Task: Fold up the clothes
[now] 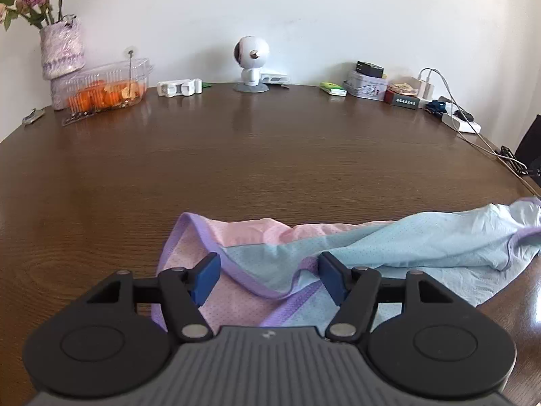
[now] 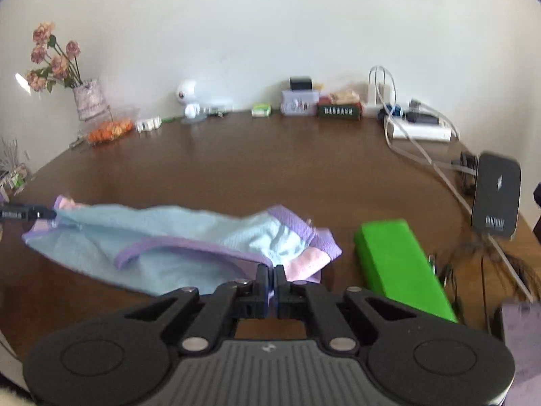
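A garment (image 1: 338, 247) of pale blue and pink mesh with purple trim lies crumpled on the brown wooden counter (image 1: 270, 155), in the lower half of both views. In the left wrist view it stretches from lower centre to the right edge, with the pink part at the left and the blue part running right.

The left gripper (image 1: 268, 279) hovers over the pink and purple end of the garment at the bottom centre of that view. Its blue-padded fingers (image 1: 206, 277) stand spread wide, with cloth lying beneath the gap and neither pad pressing on it.

In the right wrist view, which is somewhat blurred, the garment runs from the left edge to the centre. The right gripper (image 2: 270, 275) sits at the bottom centre with its fingers (image 2: 262, 279) pressed together at the near purple and pink edge of the cloth; a sliver of purple shows between them, so they appear to pinch that hem. At the far left edge of this view a dark finger tip of the other gripper touches the garment's corner.

Just right of the garment in the right wrist view lies a bright green block (image 2: 402, 267), and beyond it a dark grey flat device (image 2: 495, 194) with cables. Along the back of the counter stand a vase of pink flowers (image 1: 62, 47), a clear box of orange fruit (image 1: 108, 86), a small white round-headed camera (image 1: 252, 64), a tin (image 1: 367, 84) and a white power strip (image 2: 421, 130).
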`<state>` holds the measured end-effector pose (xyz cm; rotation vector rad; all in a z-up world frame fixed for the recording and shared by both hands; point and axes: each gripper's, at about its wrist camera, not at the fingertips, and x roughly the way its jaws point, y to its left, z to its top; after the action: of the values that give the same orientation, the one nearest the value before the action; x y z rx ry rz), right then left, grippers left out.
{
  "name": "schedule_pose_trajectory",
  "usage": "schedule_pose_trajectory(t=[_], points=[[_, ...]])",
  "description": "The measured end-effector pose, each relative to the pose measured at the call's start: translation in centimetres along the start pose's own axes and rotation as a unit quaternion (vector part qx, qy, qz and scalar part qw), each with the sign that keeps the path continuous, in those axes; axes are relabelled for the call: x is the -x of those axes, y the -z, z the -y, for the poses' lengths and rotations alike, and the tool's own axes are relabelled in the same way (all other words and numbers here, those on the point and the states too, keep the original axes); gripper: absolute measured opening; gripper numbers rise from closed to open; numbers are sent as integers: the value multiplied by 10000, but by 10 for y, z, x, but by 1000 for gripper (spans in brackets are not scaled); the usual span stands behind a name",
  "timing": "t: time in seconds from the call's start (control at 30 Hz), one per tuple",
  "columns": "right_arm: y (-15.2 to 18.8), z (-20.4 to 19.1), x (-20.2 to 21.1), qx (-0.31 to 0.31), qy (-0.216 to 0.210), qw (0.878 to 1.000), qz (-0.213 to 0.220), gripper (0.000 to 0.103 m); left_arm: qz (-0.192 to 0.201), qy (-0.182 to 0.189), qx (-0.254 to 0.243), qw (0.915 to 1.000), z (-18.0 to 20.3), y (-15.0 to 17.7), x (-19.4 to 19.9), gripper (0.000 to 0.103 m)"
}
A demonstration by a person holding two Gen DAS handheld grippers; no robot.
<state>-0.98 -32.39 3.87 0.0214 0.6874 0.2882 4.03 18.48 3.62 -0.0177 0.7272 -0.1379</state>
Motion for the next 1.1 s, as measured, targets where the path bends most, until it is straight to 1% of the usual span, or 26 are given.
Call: schedule_pose_trajectory(t=[0.03,0.07,0.1,0.13,0.17,0.23,0.27,0.3,0.33,0.37,0.4,0.43,0.47,0.57,0.63,0.67,0.7,0.73,0.77,0.87,0.9,0.93,0.97,1.03,1.1], points=[[0,-2,3,26,-75,9999,85,3,-54,-131,87,9999,-5,-3,-2,65],[-4,-3,7,23,-148,9996,258,10,-93,-276,206,9994,-11,-5,-6,65],[-10,-4,8,25,-260,9987,435,21,-108,-351,363,9987,-16,-8,-9,65],[-19,-7,7,101,-442,9973,571,28,-123,-427,520,9977,-21,-11,-13,65],[-27,-14,3,294,-671,9952,647,38,-130,-450,678,9966,-26,-13,-17,65],[-43,-40,-12,723,-982,9898,730,40,-167,-243,886,9956,-30,-18,-25,64],[-49,-57,-24,931,-1126,9868,702,40,-218,-201,865,9958,-29,-19,-29,63],[-55,-75,-36,1155,-1286,9828,650,39,-246,-228,817,9961,-27,-20,-34,54],[-57,-92,-48,1382,-1426,9783,584,39,-270,-263,759,9964,-25,-21,-37,52],[-56,-107,-59,1611,-1553,9733,510,39,-289,-275,709,9967,-22,-22,-39,32],[-56,-122,-71,1838,-1678,9676,435,39,-330,-164,736,9966,-22,-22,-40,7],[-55,-136,-83,2052,-1745,9625,332,37,-354,-64,771,9964,-21,-23,-41,4],[-52,-149,-94,2224,-1767,9585,244,37,-327,-6,842,9959,-22,-25,-41,3],[-46,-169,-112,2470,-1678,9543,116,35,-183,67,1209,9925,-32,-30,-43,2],[-46,-175,-121,2430,-1644,9560,78,29,-58,77,1683,9857,-45,-33,-46,2],[-45,-177,-124,2404,-1636,9568,10,21,-4,82,1921,9813,-52,-35,-48,2],[-44,-178,-128,2389,-1630,9572,-93,5,11,108,2125,9771,-58,-36,-51,2],[-42,-178,-128,2385,-1692,9562,-157,1,18,107,2293,9733,-64,-37,-53,2],[-40,-178,-124,2406,-1799,9537,-140,2,6,43,2350,9720,-66,-38,-56,2],[-34,-177,-103,2532,-2131,9436,-23,0,-34,-93,2348,9720,-68,-39,-63,2],[-32,-175,-98,2559,-2184,9417,-6,0,-50,-131,2339,9722,-68,-40,-65,3],[-31,-173,-94,2523,-2205,9422,20,0,-60,-153,2306,9729,-68,-39,-66,3],[-30,-169,-92,2455,-2229,9434,48,1,-44,-187,2273,9736,-67,-39,-65,5],[-30,-164,-88,2328,-2248,9461,86,4,-24,-286,2278,9733,-67,-39,-60,16],[-33,-163,-90,2284,-2158,9493,107,16,23,-196,2134,9768,-59,-39,-48,36]])
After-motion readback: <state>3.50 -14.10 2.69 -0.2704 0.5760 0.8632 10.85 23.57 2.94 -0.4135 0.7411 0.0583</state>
